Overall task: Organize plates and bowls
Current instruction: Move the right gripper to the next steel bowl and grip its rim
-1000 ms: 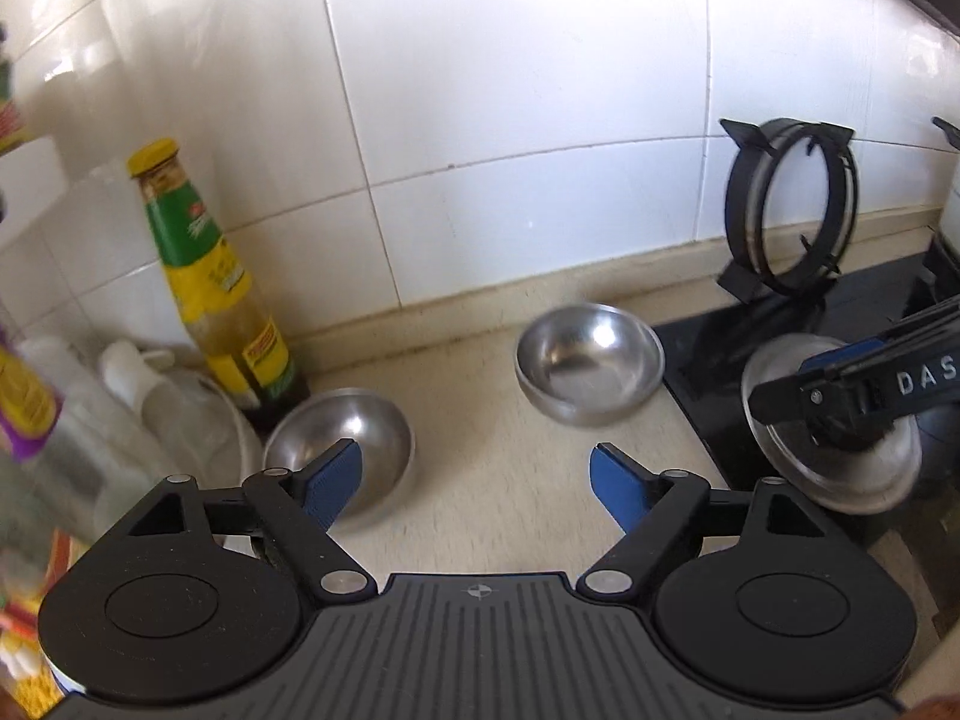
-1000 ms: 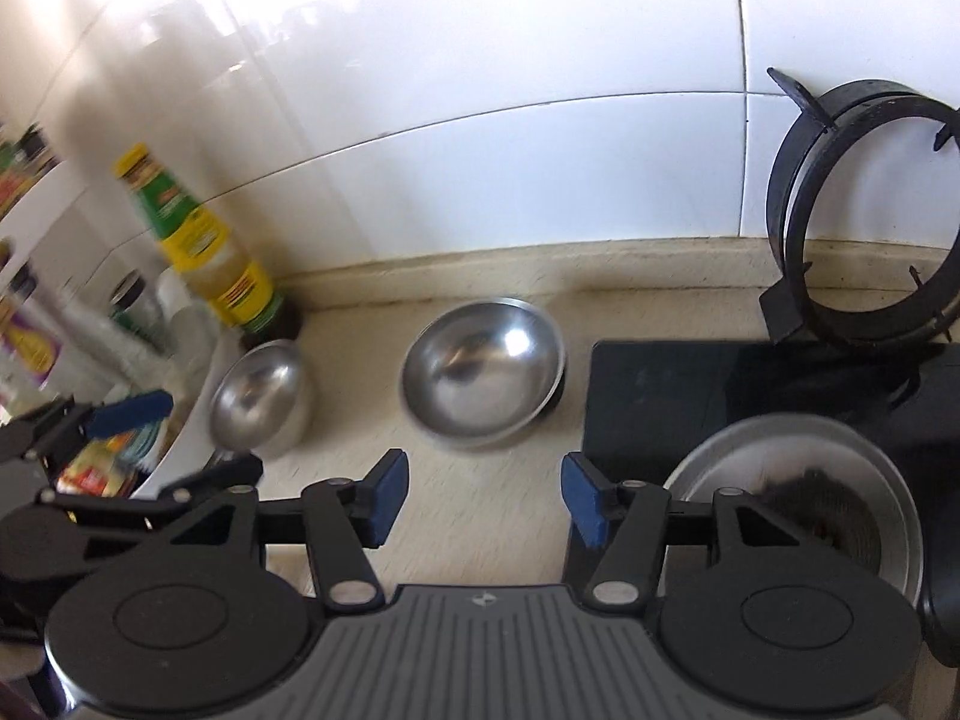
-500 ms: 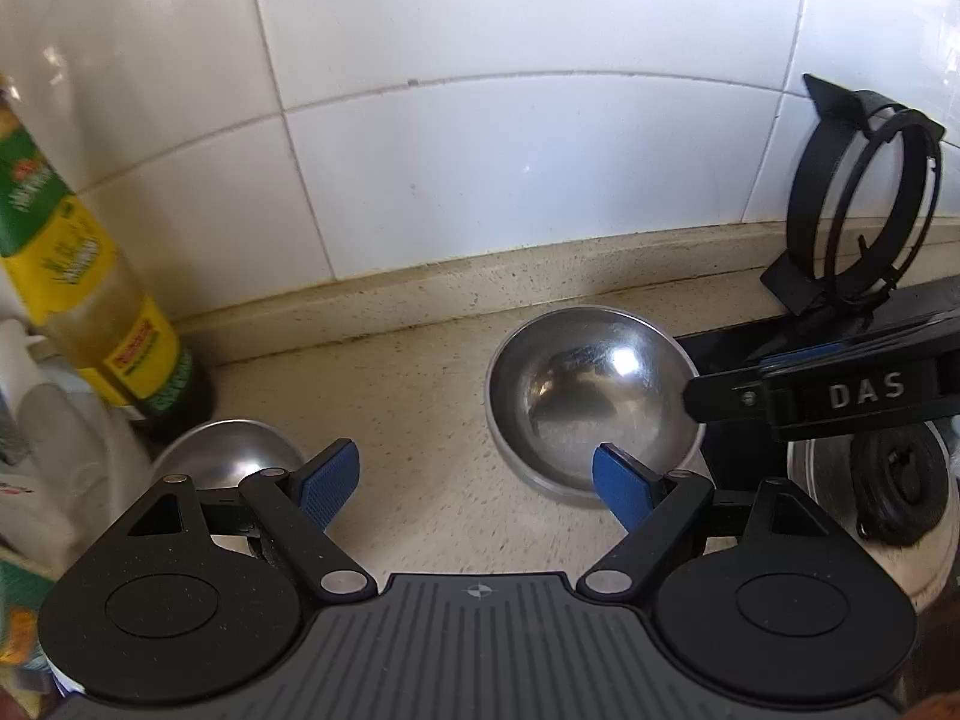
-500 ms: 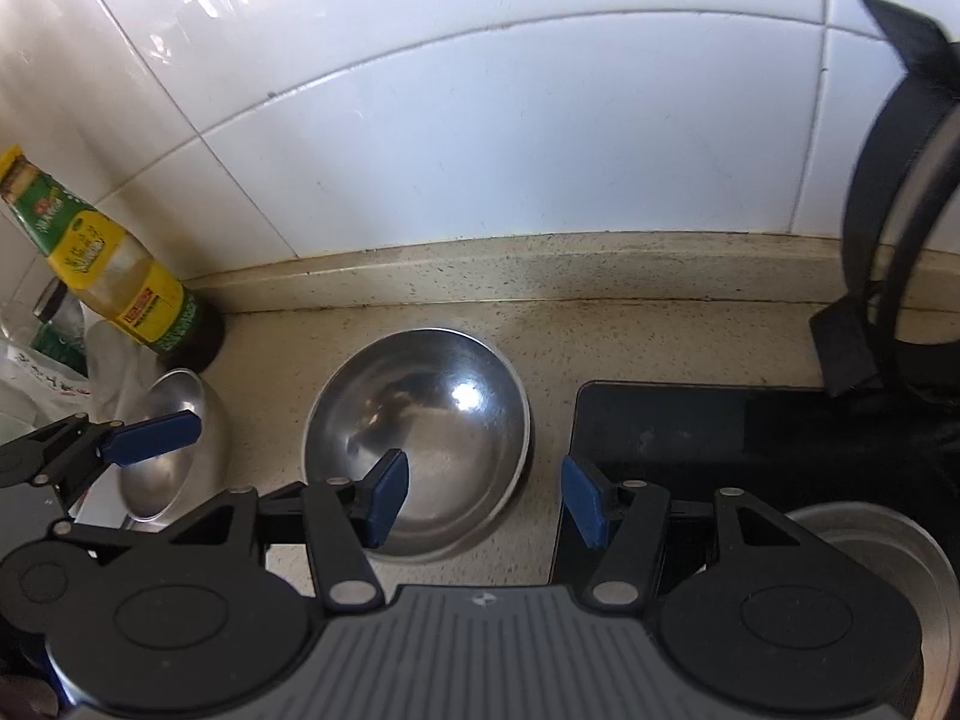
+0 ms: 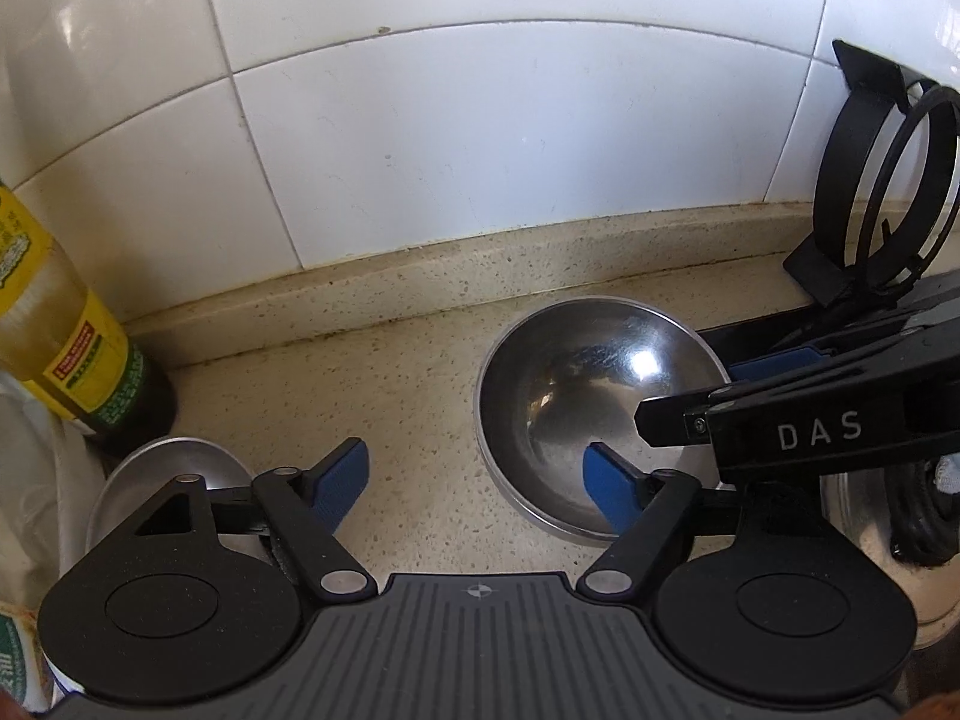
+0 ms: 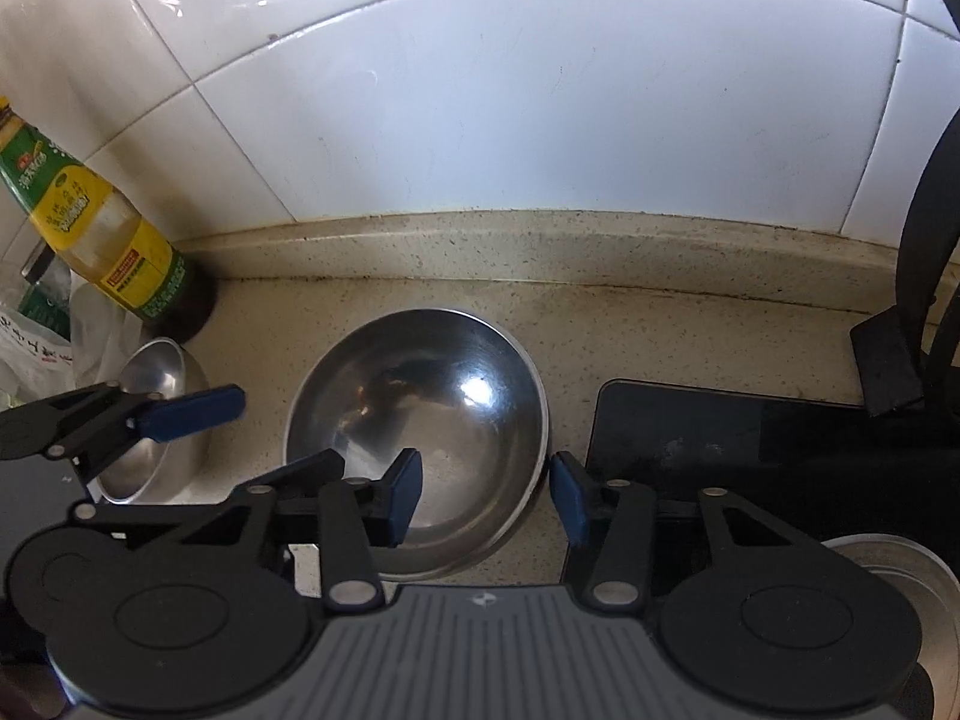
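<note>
A large steel bowl (image 5: 576, 396) sits upright on the beige counter; it also shows in the right wrist view (image 6: 432, 420). My right gripper (image 6: 483, 489) is open, its jaws straddling the bowl's near right rim, one finger inside and one outside. My left gripper (image 5: 480, 480) is open, its right finger over the bowl's left rim, its left finger over bare counter. A smaller steel bowl (image 6: 153, 414) sits to the left, partly hidden behind my left gripper in both views (image 5: 174, 468).
A yellow-labelled oil bottle (image 6: 102, 234) stands at the left by the tiled wall. Plastic bags (image 6: 36, 342) lie beside it. A black stove (image 6: 750, 438) with a pot stand (image 5: 870, 180) and a steel burner plate (image 6: 900, 564) is on the right.
Both grippers have moved forward and down toward the large bowl. The right gripper's jaws now straddle its rim; the left gripper's right finger now reaches over its left edge.
</note>
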`<state>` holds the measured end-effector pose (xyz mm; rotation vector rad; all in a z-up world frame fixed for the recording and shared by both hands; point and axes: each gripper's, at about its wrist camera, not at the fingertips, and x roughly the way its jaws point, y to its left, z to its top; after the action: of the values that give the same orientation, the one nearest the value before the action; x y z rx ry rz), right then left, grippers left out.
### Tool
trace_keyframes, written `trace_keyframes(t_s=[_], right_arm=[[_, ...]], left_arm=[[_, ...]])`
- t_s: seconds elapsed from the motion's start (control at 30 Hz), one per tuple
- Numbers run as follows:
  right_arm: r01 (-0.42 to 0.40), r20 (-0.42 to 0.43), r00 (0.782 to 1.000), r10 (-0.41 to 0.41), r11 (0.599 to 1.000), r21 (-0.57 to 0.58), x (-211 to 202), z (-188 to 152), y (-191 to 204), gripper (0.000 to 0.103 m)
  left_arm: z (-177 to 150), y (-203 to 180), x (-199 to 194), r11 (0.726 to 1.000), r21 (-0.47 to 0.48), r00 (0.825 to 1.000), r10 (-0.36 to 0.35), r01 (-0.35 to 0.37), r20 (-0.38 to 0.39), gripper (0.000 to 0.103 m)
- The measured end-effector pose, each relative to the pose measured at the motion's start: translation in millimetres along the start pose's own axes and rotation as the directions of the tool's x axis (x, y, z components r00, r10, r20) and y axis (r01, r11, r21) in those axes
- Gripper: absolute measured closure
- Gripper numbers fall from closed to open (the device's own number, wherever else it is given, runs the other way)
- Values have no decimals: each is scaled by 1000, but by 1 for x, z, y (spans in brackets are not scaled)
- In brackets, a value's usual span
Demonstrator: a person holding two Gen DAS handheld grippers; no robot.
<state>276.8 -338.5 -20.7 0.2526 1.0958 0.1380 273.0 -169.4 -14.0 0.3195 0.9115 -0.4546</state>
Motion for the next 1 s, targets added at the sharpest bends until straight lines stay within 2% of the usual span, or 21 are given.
trace_keyframes(t_s=[0.1, 0.23, 0.3, 1.0], right_arm=[[-1, -7, 1000, 1, 1000, 0, 2, 0, -2, 58], [-3, -19, 1000, 3, 1000, 0, 6, -2, -2, 59], [-3, -23, 1000, 3, 1000, -1, 8, -2, -2, 59], [-23, -48, 999, 24, 1000, 17, 21, -6, -1, 59]], left_arm=[[-1, -2, 6, 1000, 11, 1000, -3, 3, -8, 37], [-3, -4, 13, 1000, 25, 1000, -4, 4, -23, 42], [-3, -5, 14, 1000, 30, 1000, -5, 5, -21, 49], [-5, -10, 25, 997, 71, 999, -36, 38, -23, 64]])
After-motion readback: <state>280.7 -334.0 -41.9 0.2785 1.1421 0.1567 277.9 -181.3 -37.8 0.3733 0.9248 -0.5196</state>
